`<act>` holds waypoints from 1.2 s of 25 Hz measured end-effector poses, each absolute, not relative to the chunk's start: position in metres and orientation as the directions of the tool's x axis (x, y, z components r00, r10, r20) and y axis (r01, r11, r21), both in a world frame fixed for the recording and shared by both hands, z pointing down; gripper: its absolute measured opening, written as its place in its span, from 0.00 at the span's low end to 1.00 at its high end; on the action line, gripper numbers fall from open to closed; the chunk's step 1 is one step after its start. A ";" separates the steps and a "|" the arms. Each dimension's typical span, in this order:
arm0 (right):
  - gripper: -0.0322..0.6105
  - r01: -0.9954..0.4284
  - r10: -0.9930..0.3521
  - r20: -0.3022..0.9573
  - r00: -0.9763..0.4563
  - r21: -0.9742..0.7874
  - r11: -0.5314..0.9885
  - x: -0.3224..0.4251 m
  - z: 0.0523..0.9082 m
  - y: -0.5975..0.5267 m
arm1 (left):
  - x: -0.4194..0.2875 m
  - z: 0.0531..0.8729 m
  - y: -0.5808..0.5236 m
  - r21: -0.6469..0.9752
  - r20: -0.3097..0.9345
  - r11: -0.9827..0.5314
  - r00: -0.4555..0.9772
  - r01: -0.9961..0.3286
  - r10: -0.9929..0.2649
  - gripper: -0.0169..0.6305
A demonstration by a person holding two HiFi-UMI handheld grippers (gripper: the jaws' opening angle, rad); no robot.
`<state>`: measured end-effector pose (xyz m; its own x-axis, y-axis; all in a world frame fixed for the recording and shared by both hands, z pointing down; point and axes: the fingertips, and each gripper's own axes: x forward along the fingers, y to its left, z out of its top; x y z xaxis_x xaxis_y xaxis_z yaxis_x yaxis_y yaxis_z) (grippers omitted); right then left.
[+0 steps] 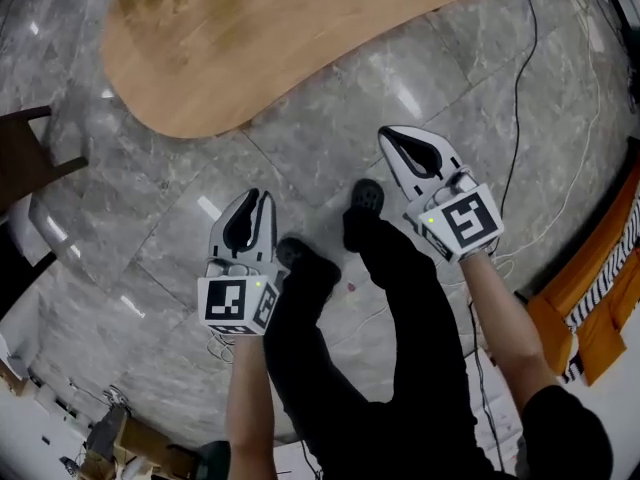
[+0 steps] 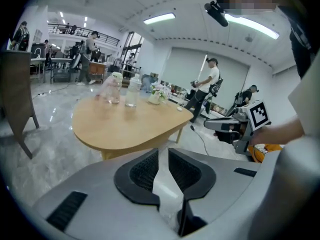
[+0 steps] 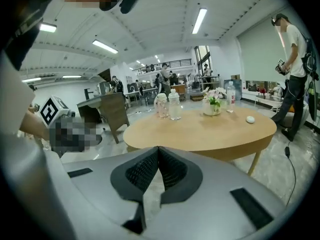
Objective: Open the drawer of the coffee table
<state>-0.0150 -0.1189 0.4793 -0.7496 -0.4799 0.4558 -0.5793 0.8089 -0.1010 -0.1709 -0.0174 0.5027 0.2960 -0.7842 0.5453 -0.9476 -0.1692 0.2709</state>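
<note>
The light wooden coffee table (image 1: 280, 38) (image 2: 125, 126) (image 3: 200, 129) has a rounded top and stands on a grey marble floor; no drawer shows in any view. In the head view both grippers hang over the floor short of its near edge, touching nothing. My left gripper (image 1: 263, 199) (image 2: 163, 151) points at the table with a narrow gap between its black pads and nothing in it. My right gripper (image 1: 385, 134) (image 3: 158, 148) has its pads meeting at the tips, empty. It also shows side-on in the left gripper view (image 2: 207, 125).
Clear bottles (image 2: 131, 91) (image 3: 170, 105), a small potted plant (image 3: 213, 104) and a small white object (image 3: 250, 119) stand on the table. A dark wooden chair (image 1: 25, 163) (image 2: 17, 94) is at the left. A black cable (image 1: 520, 98) crosses the floor. Other people (image 2: 205, 84) stand beyond the table.
</note>
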 end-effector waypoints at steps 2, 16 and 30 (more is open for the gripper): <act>0.07 -0.587 -0.489 0.456 -0.744 -0.097 0.803 -0.016 0.517 -0.130 | -0.183 0.537 -0.026 0.258 0.535 -0.171 0.288 -0.951 -0.794 0.14; 0.07 -0.629 -0.584 0.342 -0.737 -0.029 0.777 -0.010 0.683 -0.220 | -0.238 0.679 -0.067 0.117 0.461 -0.191 0.224 -0.975 -0.859 0.32; 0.45 -0.624 -0.592 0.246 -0.767 -0.072 0.778 -0.015 0.716 -0.282 | -0.264 0.709 -0.085 0.082 0.396 -0.193 0.210 -0.978 -0.894 0.61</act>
<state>-0.0151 -0.2822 0.7165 -0.7674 -0.5920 0.2463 -0.6236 0.7785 -0.0718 -0.2644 -0.0850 0.7089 0.2098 -0.8940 0.3958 -0.9777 -0.1930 0.0823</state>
